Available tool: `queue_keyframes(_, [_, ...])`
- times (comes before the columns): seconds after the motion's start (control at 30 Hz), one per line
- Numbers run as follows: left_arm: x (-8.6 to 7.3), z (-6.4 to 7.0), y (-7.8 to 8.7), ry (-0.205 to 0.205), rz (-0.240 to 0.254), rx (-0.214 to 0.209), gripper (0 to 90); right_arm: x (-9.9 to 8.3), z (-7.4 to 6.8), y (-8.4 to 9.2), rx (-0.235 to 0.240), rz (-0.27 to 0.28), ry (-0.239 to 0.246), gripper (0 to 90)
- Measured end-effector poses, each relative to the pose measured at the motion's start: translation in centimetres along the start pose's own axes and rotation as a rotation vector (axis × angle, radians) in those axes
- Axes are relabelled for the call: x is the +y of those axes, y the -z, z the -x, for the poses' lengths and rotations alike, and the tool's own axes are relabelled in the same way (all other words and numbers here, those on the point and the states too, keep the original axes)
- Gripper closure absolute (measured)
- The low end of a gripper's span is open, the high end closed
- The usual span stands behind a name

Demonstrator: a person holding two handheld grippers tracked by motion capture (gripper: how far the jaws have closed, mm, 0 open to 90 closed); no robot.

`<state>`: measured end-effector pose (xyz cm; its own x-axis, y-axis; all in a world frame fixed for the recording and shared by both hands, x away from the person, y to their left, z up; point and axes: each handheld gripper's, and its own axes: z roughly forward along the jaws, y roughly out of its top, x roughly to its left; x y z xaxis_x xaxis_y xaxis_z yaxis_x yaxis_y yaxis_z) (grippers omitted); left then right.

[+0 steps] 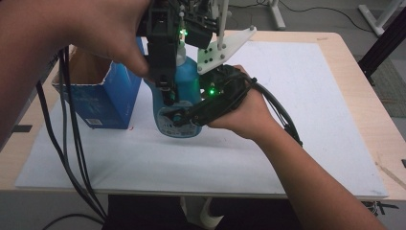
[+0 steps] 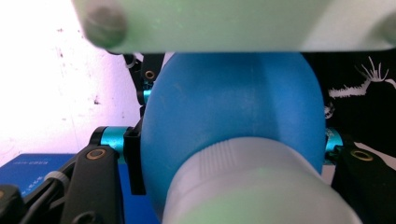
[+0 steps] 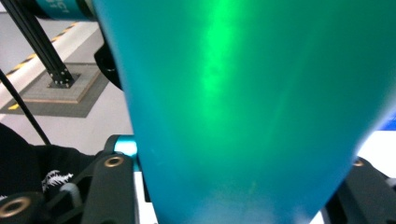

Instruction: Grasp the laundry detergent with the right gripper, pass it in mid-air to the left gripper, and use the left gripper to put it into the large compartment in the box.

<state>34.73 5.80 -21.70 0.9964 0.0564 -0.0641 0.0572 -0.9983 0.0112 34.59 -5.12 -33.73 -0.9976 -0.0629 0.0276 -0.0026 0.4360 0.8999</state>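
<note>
Blue bottle (image 1: 184, 91) with a pale cap and an oval label low on its front, standing upright on the white mat (image 1: 297, 143), long axis vertical, cap up, just at 3 o'clock of the open blue box (image 1: 107, 96). Right gripper (image 1: 186, 115) clamped across the lower body from 3 o'clock; left gripper (image 1: 165, 93) down from above, jaws pressed on both flanks. From the left gripper view, ribbed cap (image 2: 252, 182) nearest, rounded shoulder beyond. From the right gripper view, plain teal wall (image 3: 243, 112) narrowing between the jaws.

Open blue box (image 1: 103, 88) on white mat (image 1: 306, 120), wooden table (image 1: 361, 91)
</note>
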Motion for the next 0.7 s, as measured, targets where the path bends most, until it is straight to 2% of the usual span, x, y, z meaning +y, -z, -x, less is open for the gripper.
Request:
queue_keyframes(0.07, [0.0, 0.0, 0.0, -0.002, 0.002, 0.000, 38.8, 0.0, -0.1, 0.3, 0.008, 0.009, -0.009, 31.2])
queue_keyframes(0.17, [-0.2, -0.1, 0.2, 0.003, 0.002, -0.002, 38.8, -0.3, -0.2, 0.8, 0.005, -0.003, -0.013, 26.5])
queue_keyframes(0.2, [-0.3, -0.1, 0.2, 0.009, 0.002, -0.003, 38.7, -0.5, -0.2, 1.1, -0.007, -0.006, -0.015, 23.2])
queue_keyframes(0.37, [-0.6, -0.1, 0.4, 0.016, 0.004, -0.004, 38.7, -1.1, -0.1, 2.7, -0.038, -0.014, -0.024, 21.3])
queue_keyframes(0.43, [-0.7, -0.2, 0.6, 0.018, 0.007, -0.007, 38.7, -1.2, 0.0, 3.3, -0.064, -0.019, -0.026, 12.4])
queue_keyframes(0.47, [-0.7, -0.2, 0.6, 0.032, 0.005, -0.011, 38.7, -1.3, 0.0, 3.6, -0.097, -0.030, -0.028, 12.5])
queue_keyframes(0.5, [-0.7, -0.2, 0.7, 0.031, 0.007, -0.011, 38.7, -1.3, 0.1, 4.0, -0.110, -0.038, -0.022, 12.5])
queue_keyframes(0.7, [-0.9, -0.5, 1.2, 0.050, 0.012, -0.007, 38.7, -1.4, 0.1, 5.9, -0.148, -0.067, -0.021, 10.3])
